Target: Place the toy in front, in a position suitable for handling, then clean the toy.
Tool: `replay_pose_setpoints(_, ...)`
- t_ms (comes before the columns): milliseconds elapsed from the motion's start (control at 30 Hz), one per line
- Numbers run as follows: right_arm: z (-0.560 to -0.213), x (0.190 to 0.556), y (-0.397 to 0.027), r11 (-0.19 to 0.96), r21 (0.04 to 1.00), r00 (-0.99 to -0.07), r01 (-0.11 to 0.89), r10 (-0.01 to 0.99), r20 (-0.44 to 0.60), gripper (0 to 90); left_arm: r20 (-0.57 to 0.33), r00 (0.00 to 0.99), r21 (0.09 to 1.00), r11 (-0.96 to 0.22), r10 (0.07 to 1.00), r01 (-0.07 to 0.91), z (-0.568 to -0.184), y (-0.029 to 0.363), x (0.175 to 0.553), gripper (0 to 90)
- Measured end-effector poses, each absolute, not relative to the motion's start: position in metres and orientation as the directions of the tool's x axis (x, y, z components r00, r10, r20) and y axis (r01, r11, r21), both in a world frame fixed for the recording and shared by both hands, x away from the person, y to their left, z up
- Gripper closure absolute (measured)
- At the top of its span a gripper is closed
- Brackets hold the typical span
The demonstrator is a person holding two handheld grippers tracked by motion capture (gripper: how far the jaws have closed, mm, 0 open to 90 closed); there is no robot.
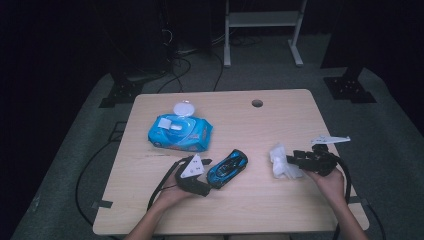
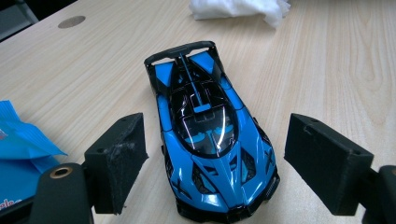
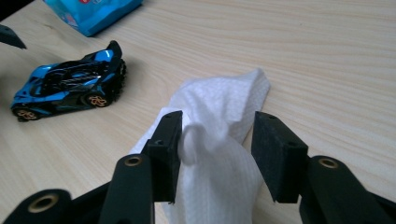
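Note:
A blue and black toy car (image 1: 227,167) stands on the wooden table (image 1: 280,210), left of centre. My left gripper (image 1: 207,177) sits at the car's front end. In the left gripper view the car (image 2: 210,135) lies between the two pads, with a gap on each side, so the left gripper (image 2: 222,158) is open. A crumpled white wipe (image 1: 281,162) lies to the right. My right gripper (image 3: 217,144) has the wipe (image 3: 219,121) between its jaws; one pad touches it, the other stands clear. The car (image 3: 70,86) shows side-on farther off.
A blue pack of wet wipes (image 1: 180,131) with its white lid flipped up lies behind the car, and its corner (image 2: 18,154) is close to my left jaw. A cable hole (image 1: 257,103) sits near the table's far edge. Cables trail off the near side.

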State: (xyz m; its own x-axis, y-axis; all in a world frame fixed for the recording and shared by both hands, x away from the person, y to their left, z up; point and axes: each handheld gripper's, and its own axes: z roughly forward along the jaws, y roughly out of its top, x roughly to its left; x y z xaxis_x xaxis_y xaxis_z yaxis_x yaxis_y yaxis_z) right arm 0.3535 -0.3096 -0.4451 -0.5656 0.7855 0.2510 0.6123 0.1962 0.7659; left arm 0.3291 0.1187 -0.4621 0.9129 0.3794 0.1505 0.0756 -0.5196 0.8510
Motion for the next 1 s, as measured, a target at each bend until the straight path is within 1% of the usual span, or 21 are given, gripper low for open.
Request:
replay_pose_setpoints(333, -0.447, 0.345, -0.317, 0.196, 0.763, -0.573, 0.616, 0.777, 0.262, 47.2, 0.145, 0.909, 0.857, -0.509, 0.392, 0.083, -0.463, 0.125, 0.332, 19.2)
replay_pose_setpoints(500, -0.446, 0.342, -0.321, 0.195, 0.768, -0.573, 0.61, 0.778, 0.259, 46.7, 0.144, 0.907, 0.859, -0.505, 0.395, 0.084, -0.462, 0.126, 0.332, 19.0)
replay_pose_setpoints(833, -0.449, 0.332, -0.337, 0.18, 0.77, -0.557, 0.613, 0.789, 0.259, 41.4, 0.14, 0.901, 0.865, -0.494, 0.41, 0.091, -0.461, 0.127, 0.333, 18.5)
replay_pose_setpoints(1000, -0.45, 0.324, -0.343, 0.174, 0.773, -0.559, 0.61, 0.786, 0.264, 40.8, 0.131, 0.901, 0.87, -0.484, 0.414, 0.095, -0.458, 0.127, 0.331, 17.8)
